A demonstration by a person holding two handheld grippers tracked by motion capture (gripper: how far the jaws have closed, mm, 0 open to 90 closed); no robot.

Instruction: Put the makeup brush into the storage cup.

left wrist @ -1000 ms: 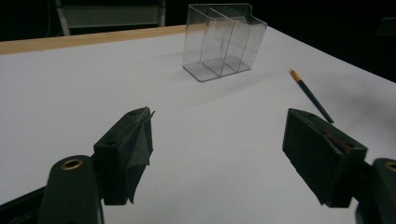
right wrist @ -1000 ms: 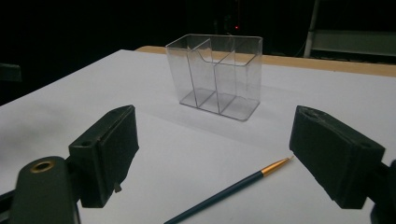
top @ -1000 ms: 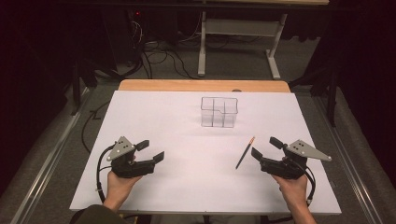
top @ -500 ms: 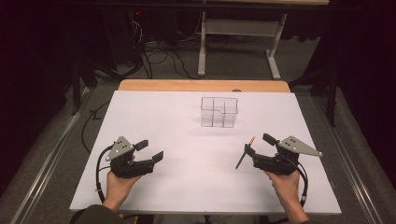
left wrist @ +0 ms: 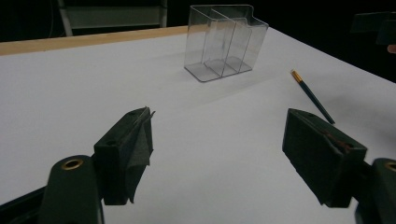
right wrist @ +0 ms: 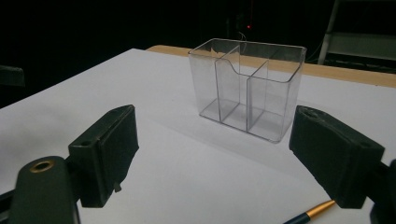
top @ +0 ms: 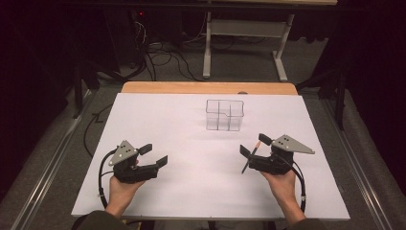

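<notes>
Two black hand-held grippers, left and right, are spreading wide while the right one is straddling a thin dark brush on the white surface.

One clear plastic organizer stands on the counter, split into three compartments (one long, two short). One paintbrush lies there, dark-handled with a gold ferrule. Two tongs are in hand: the left tongs and the right tongs.
</notes>
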